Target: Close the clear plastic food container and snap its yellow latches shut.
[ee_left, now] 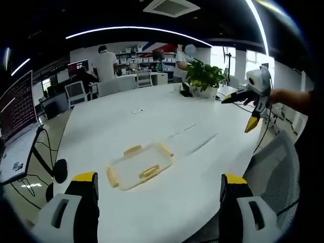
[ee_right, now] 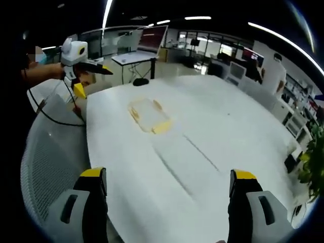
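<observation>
a flat, rectangular clear plastic food container (ee_left: 140,166) with yellow latches (ee_left: 148,172) on its sides is lying on the smooth white table (ee_left: 167,126), its long axis slanting across the left gripper view. the left gripper (ee_left: 159,190) and right gripper (ee_right: 167,185) are hovering wide apart, gripping nothing.

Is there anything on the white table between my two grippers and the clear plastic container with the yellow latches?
Nothing visible. The clear plastic container with yellow latches lies alone on the white table, with bare tabletop between it and the open left gripper and the open right gripper. The green potted plant stands far behind it.
</observation>
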Tool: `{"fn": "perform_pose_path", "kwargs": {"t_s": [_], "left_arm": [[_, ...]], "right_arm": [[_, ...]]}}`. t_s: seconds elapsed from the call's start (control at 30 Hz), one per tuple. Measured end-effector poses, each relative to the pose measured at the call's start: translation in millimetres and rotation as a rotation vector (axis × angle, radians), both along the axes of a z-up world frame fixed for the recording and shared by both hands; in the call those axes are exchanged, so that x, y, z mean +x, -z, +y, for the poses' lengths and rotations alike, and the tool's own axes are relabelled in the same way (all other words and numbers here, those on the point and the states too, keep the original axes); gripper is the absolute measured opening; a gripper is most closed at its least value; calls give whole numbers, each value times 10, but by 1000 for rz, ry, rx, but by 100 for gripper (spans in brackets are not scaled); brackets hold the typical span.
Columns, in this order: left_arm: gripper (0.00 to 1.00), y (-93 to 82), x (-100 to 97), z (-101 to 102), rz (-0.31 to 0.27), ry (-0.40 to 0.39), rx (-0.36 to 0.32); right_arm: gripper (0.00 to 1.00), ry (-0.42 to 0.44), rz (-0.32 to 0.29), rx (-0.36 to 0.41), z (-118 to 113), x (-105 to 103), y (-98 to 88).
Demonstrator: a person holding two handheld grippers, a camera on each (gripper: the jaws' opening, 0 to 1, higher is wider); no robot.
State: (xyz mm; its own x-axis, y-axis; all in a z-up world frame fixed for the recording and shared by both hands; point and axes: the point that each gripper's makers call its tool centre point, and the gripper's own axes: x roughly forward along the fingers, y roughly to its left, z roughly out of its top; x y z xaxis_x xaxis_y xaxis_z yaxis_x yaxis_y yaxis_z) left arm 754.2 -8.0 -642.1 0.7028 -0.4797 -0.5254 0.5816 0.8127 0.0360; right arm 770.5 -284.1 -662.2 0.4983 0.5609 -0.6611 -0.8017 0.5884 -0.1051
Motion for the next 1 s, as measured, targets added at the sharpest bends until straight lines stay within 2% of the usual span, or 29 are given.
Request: {"fn": "perform_pose_path", "kwargs": {"t_s": [1.0], "left_arm": [[94, 132, 249, 223, 25, 116, 82]], "right_arm": [[95, -201, 29, -65, 321, 254, 108]]}}
